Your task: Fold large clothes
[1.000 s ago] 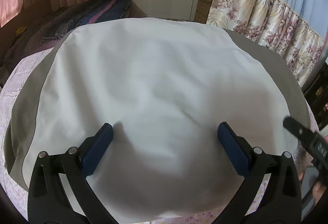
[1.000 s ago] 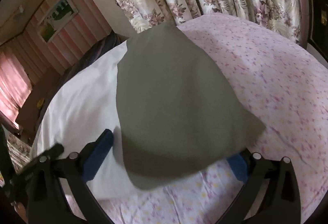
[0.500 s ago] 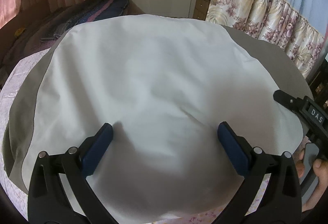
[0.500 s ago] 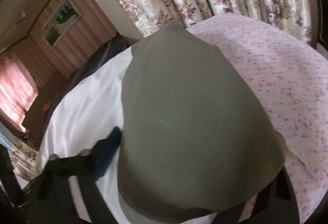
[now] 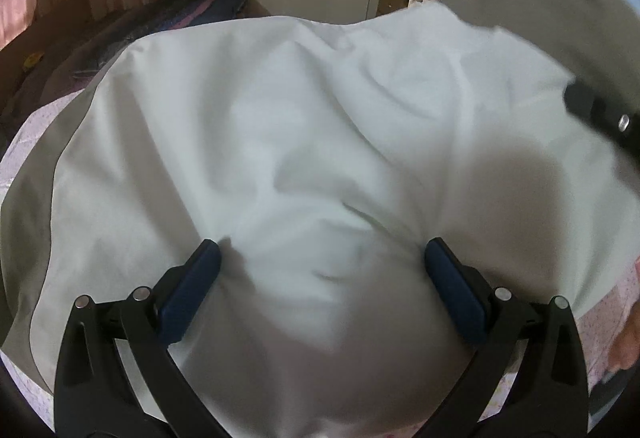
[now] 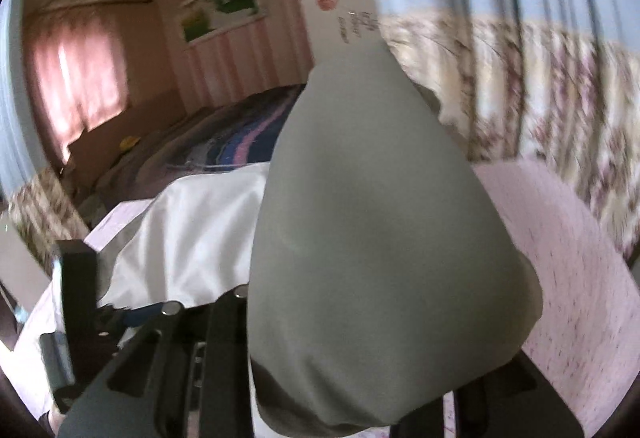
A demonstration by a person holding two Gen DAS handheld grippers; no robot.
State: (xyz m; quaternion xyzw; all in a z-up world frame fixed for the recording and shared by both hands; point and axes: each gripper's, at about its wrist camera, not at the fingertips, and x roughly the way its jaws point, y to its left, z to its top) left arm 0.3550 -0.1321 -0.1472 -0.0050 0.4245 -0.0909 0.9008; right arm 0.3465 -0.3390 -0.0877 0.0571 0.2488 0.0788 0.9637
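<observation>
Left wrist view shows the bed with a pink flowered sheet (image 5: 24, 141), seen only at the left and right edges, because the large pale white and grey-olive garment of thin smooth cloth (image 5: 304, 141) lies spread over almost all the frame. The white panel fills the centre, with soft creases running toward the lower middle. A grey-olive band runs down the left side, and at the upper right a grey-olive flap (image 5: 560, 13) is lifted off the bed. In the right wrist view this same flap (image 6: 376, 238) hangs as a big rounded fold across the centre and hides most of what is behind it.

I judge the cloth is light, limp and rather slippery. It will sag and slide, so it is better to take it at a hem or a corner, with a good amount of cloth between the pads, not at the loose middle.

Next the left tool (image 5: 320, 278), at the lower middle. Its jaws stand wide, the blue pads apart over the white panel, and nothing is pinched between them.

Smaller, the right tool (image 6: 224, 318) at the lower left of its own view has just been closing its jaws. The grey-olive cloth drapes over it and appears gripped, though the pads are covered. A black part of it (image 5: 600, 109) shows at the right edge of the left view.
</observation>
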